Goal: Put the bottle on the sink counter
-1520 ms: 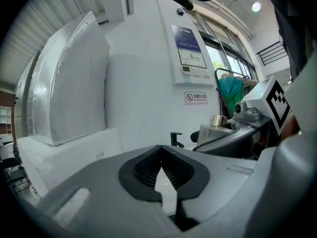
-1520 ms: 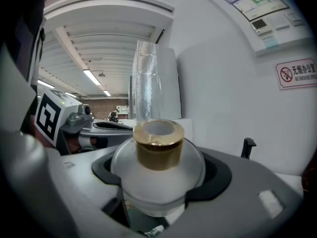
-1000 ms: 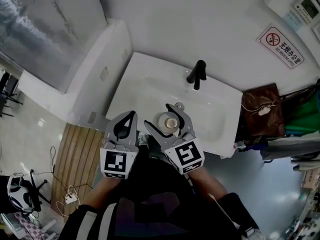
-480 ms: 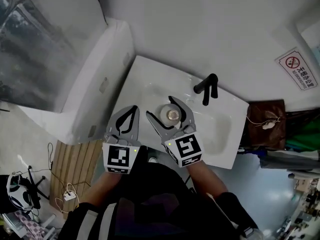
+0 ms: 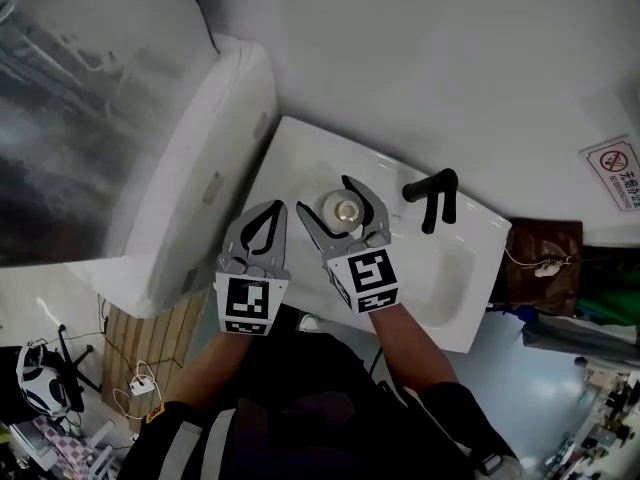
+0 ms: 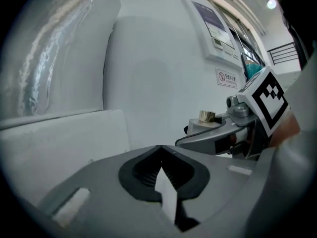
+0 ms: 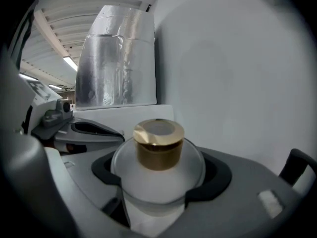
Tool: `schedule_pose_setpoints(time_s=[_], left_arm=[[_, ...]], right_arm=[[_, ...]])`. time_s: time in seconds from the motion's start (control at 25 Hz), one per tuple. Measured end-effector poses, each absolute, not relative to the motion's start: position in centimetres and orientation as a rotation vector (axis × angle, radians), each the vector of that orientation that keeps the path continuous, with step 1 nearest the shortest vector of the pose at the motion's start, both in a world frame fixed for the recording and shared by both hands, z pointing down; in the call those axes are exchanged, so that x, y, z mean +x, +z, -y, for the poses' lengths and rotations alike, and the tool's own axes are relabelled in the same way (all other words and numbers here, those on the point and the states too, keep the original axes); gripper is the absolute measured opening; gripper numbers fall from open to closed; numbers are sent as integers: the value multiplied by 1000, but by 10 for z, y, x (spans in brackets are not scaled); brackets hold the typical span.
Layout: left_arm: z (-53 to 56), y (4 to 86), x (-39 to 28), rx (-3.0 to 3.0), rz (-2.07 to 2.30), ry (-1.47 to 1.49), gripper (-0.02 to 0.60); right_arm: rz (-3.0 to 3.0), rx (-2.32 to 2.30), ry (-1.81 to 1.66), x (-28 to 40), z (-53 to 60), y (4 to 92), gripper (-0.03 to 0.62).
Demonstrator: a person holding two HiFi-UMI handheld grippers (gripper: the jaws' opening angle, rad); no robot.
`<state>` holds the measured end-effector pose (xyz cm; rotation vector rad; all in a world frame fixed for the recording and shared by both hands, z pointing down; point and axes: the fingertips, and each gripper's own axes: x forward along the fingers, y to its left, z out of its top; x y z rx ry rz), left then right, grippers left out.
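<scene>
right gripper (image 5: 341, 202) clamped on frosted bottle (image 7: 157, 175), gold cap (image 7: 158, 143), above sink (image 5: 440, 273). left gripper (image 5: 267, 214) closed, empty. wall sign (image 5: 612, 173) print too small to read.

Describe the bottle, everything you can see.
The bottle is small and round-bodied, frosted white glass or plastic by the look, with a shiny gold cylindrical cap. It stands upright, clamped at its body between the jaws of the right gripper. In the head view it is over the white sink, left of the black faucet; whether its base touches the sink is hidden.
</scene>
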<state>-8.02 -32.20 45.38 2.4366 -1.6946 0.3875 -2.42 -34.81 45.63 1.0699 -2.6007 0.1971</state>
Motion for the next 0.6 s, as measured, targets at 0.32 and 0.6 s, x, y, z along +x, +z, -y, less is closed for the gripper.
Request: schedule_pose_setpoints(time_s=[0.32, 0.6], left_arm=[[359, 488, -84, 2377, 1690, 426, 3], [389, 511, -82, 2355, 1679, 434, 3]], right_arm=[[2541, 1129, 205, -27, 393, 492, 339], [2493, 1163, 228, -30, 424, 520, 339]])
